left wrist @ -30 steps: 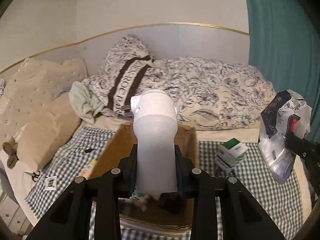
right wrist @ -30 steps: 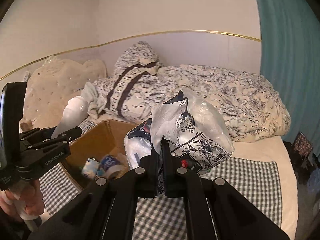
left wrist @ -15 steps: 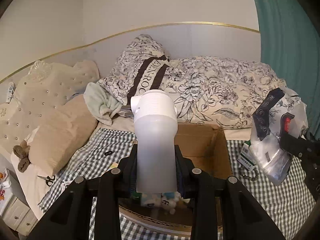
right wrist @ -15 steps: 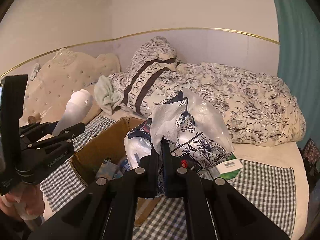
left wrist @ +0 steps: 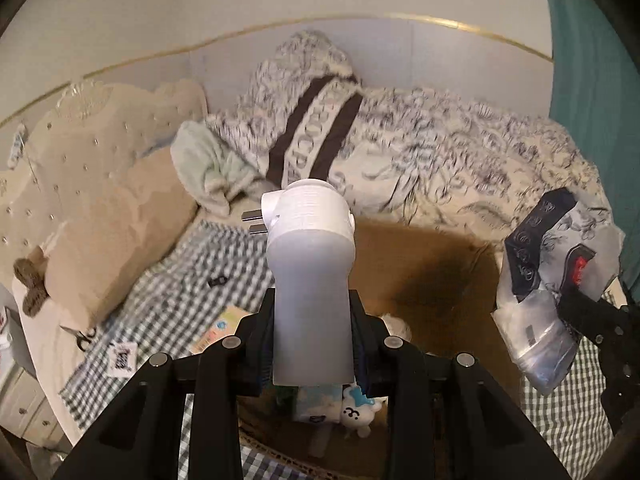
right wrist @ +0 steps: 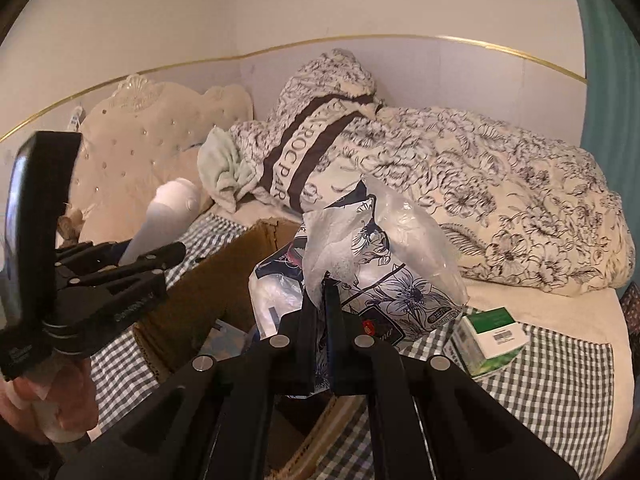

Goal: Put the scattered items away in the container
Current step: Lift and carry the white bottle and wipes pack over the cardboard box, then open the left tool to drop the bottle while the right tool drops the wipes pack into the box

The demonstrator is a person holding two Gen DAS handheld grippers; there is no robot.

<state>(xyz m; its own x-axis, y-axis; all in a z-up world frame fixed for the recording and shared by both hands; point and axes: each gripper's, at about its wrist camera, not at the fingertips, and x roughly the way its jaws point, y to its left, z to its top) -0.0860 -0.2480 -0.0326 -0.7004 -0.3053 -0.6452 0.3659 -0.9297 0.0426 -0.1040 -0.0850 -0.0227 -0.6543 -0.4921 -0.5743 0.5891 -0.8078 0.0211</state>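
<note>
Left gripper, left wrist view: jaws clamped on a white plug-in device, two metal prongs at its head; held above the open cardboard box. Likely rigid, light, smooth-sided; the waist grip suits it. Small soft toy already in the box.

Right gripper, right wrist view: jaws pressed together on a crinkled flower-printed plastic bag, hanging over the box's near corner. Probably soft, light, slippery; pinch gathered film. Green-and-white carton lies on the checked blanket.
</note>
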